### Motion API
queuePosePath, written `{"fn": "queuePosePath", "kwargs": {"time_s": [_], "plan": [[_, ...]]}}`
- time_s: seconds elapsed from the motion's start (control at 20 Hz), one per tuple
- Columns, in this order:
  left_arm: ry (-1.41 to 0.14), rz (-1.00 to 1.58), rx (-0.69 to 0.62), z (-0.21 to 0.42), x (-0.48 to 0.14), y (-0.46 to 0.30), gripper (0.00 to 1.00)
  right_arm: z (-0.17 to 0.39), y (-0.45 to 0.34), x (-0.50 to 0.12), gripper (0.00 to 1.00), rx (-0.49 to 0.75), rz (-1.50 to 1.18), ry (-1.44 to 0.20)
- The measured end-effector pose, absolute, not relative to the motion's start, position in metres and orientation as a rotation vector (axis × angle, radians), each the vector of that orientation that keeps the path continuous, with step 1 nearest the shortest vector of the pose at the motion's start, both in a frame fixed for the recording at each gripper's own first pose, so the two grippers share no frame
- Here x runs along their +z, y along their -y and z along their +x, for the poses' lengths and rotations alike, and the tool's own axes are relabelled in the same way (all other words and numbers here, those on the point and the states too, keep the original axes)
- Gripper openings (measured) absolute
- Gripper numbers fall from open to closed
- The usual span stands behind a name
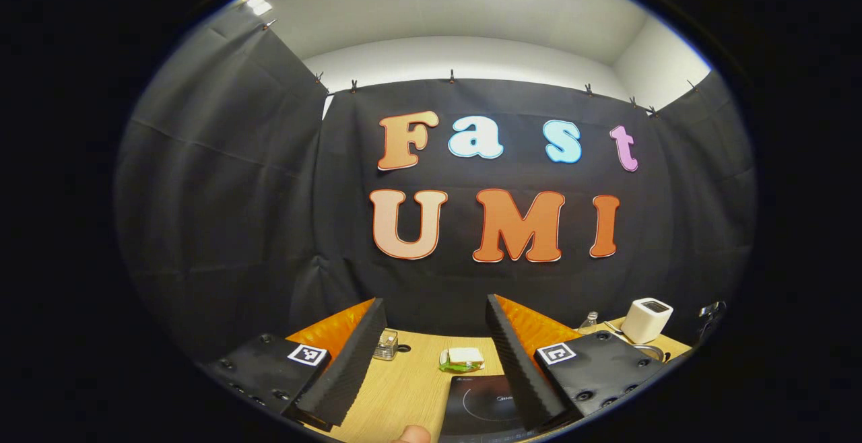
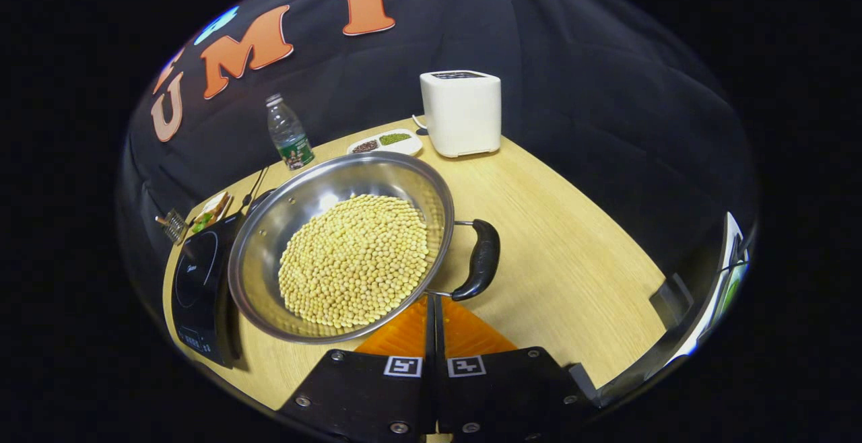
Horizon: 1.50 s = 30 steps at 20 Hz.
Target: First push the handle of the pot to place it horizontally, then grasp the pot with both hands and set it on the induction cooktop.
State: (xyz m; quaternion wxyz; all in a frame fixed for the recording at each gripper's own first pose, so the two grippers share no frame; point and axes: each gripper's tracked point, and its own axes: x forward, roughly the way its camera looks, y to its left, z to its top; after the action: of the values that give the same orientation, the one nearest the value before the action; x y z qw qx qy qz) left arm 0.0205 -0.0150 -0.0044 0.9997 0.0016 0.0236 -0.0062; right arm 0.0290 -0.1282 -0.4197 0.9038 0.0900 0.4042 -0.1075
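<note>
Two hand-held grippers in play. Pale wooden desk (image 2: 559,241) carries a wide steel pot (image 2: 269,227) of yellow beans, just right of the flat black induction cooktop (image 2: 195,281). Pot's black side handle (image 2: 479,260) faces the right hand-held gripper (image 2: 434,305), fingers clenched together just below it. Left hand-held gripper (image 1: 434,362) released, raised over the cooktop.

Wooden counter (image 2: 566,241) carrying: pot (image 2: 340,244), induction cooktop (image 2: 199,288), bottle (image 2: 288,133), white appliance (image 2: 462,113), dish (image 2: 385,143).
</note>
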Motion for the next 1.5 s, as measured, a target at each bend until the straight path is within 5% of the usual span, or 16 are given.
{"fn": "queuePosePath", "kwargs": {"time_s": [1.0,1.5], "plan": [[-0.060,0.017,-0.069,0.043,-0.026,0.089,0.97,0.125,0.185,-0.434,0.00,-0.219,0.190,-0.843],[-0.116,-0.044,-0.199,0.072,-0.099,0.209,0.98,0.125,0.192,-0.418,0.00,-0.196,0.183,-0.840]]}}
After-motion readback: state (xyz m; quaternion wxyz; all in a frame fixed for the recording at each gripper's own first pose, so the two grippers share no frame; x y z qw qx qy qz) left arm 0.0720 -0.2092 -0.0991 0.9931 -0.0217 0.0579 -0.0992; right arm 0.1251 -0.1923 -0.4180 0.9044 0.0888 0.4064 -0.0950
